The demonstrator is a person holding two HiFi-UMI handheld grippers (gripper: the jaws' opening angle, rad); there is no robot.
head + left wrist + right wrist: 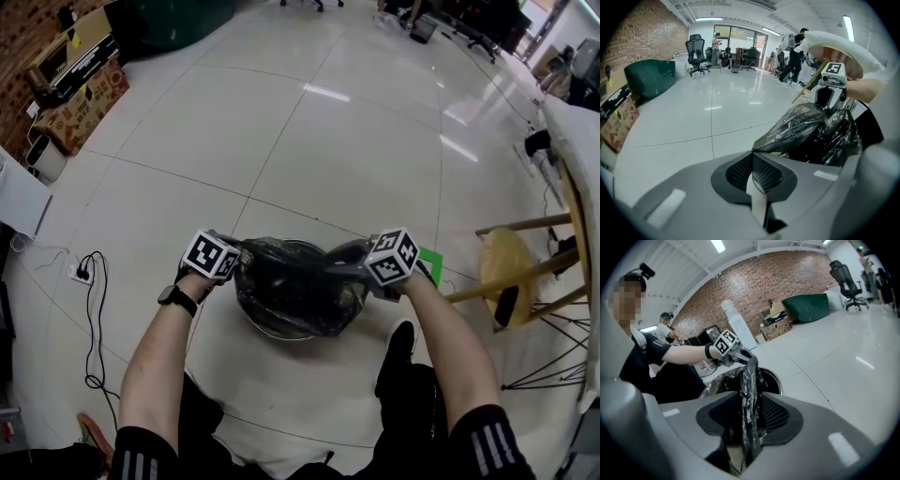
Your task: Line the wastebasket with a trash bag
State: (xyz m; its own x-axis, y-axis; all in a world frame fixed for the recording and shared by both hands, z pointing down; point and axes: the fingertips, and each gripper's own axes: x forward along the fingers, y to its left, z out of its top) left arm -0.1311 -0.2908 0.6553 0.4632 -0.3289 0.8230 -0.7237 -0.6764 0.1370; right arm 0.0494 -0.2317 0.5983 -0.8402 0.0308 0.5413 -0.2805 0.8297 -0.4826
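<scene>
Pale floor tiles (pixel 319 141) carry the round, metal-rimmed wastebasket (pixel 281 335), with the trash bag (pixel 295 286) heaped over it between the two grippers. Its left edge is pinched in the left gripper (pixel 752 153), jaws together on the film. A twisted strip hangs between the parted jaws of the right gripper (pixel 751 404), seemingly unpressed. The bag is black, glossy and crumpled.

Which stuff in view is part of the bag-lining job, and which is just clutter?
Job: wastebasket; trash bag; left gripper, shut on the bag's edge; right gripper, open with bag film between its jaws.
Clutter: wooden stool; power strip; cardboard box.
</scene>
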